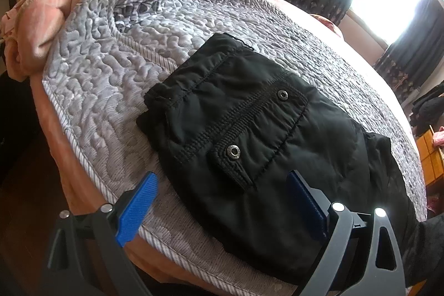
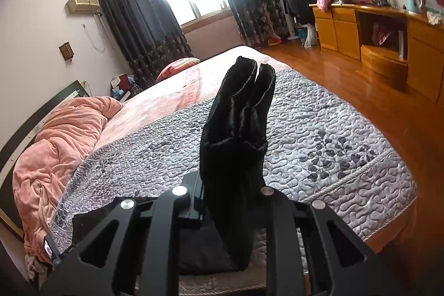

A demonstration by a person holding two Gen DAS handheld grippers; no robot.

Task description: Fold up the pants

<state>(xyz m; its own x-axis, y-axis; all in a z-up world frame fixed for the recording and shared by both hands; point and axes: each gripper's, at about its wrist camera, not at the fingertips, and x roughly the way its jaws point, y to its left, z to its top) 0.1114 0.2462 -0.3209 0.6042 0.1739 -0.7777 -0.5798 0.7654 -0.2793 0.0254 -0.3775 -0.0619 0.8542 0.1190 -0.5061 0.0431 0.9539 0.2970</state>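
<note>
My right gripper point(image 2: 230, 201) pinches the pants point(image 1: 249, 146) by the leg ends, lifted off the quilt point(image 1: 111, 74). Left gripper point(image 1: 222, 201) is spread, hovering over the waist end. I'd carry the legs across squarely, edges aligned, then flatten.

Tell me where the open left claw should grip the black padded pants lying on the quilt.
Grip the black padded pants at the near folded edge between the left claw fingers, coming from the bed's edge. That edge is thick and stacked, facing the claw, so one pinch probably catches all layers. The right claw already holds the leg ends.
</note>
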